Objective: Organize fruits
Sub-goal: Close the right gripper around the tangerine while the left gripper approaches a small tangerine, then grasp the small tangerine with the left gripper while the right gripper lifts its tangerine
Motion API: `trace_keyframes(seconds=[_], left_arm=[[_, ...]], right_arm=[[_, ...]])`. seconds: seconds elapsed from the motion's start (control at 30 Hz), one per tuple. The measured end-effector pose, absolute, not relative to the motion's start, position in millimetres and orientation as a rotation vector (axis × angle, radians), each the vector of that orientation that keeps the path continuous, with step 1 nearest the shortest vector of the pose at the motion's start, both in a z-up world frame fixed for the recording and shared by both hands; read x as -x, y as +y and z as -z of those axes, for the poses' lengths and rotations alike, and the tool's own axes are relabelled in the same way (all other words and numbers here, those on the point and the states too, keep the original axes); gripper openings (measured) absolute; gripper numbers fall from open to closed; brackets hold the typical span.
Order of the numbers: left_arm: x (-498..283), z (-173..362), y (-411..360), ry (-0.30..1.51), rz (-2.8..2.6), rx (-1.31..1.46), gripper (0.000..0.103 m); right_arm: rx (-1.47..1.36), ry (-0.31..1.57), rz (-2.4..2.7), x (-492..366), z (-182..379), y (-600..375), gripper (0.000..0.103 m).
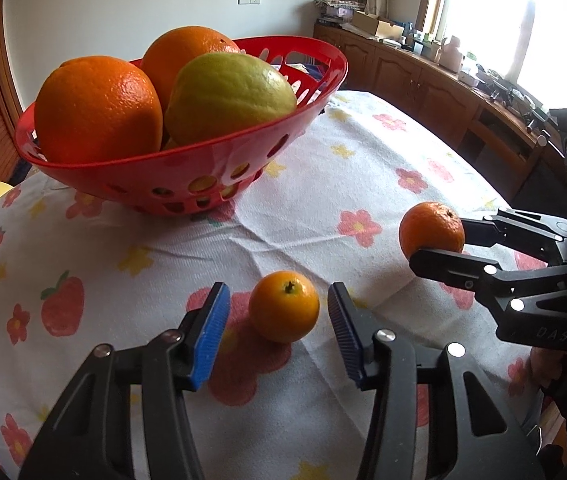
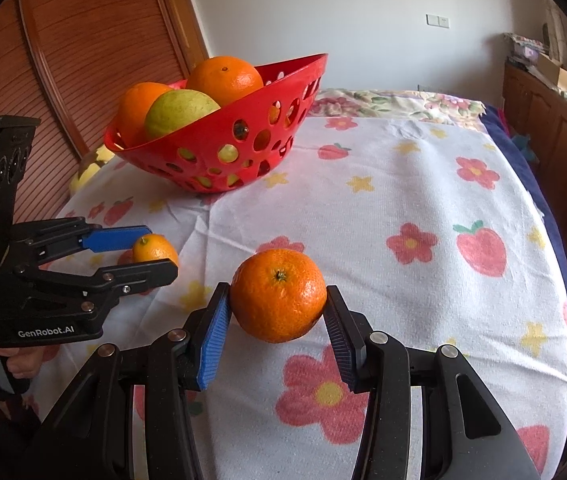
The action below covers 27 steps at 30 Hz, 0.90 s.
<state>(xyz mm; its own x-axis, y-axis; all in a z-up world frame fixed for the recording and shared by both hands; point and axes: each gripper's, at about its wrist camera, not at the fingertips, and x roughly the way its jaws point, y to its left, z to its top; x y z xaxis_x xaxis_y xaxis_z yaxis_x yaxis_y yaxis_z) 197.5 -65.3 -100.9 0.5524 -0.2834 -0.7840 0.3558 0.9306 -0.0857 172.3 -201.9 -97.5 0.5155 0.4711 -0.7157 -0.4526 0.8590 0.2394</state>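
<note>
A small orange [image 1: 283, 306] rests on the flowered cloth between the blue pads of my left gripper [image 1: 279, 296]. A gap shows on each side of it, so the jaws are open around it. My right gripper [image 2: 277, 294] is shut on a larger tangerine [image 2: 278, 294], with both pads pressed to its sides. Whether the tangerine is clear of the cloth I cannot tell. The left wrist view shows that tangerine [image 1: 430, 226] in the right gripper [image 1: 435, 240] at the right. A red perforated basket [image 1: 187, 168] behind holds two big oranges [image 1: 99, 108] and a yellow-green fruit [image 1: 231, 96].
The cloth [image 2: 403, 184] covers a rounded table that drops off at the right and the near left. A yellow object [image 2: 91, 164] lies beside the basket [image 2: 243, 120]. A slatted wooden door [image 2: 95, 40] stands behind, and cluttered wooden cabinets [image 1: 423, 80] line the right wall.
</note>
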Motion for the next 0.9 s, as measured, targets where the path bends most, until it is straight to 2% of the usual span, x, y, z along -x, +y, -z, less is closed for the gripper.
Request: trace_keyframes(seconds=[0.23, 0.3, 0.57, 0.9], left_arm=[[-198, 103, -62, 0.919, 0.385, -0.067, 0.041], [-197, 103, -62, 0.917, 0.396, -0.064, 0.034], [-190, 93, -58, 0.896, 0.408, -0.063, 0.033], [-182, 30, -44, 0.759, 0.437, -0.059, 0.033]], right_arm=[[-0.020, 0.870, -0.550, -172, 99, -202, 0.047], [-0.018, 0.872, -0.548, -172, 99, -202, 0.047], [0.001, 0.877, -0.531, -173, 99, -200, 0.047], [0.025, 0.826, -0.526, -176, 75, -199, 0.047]])
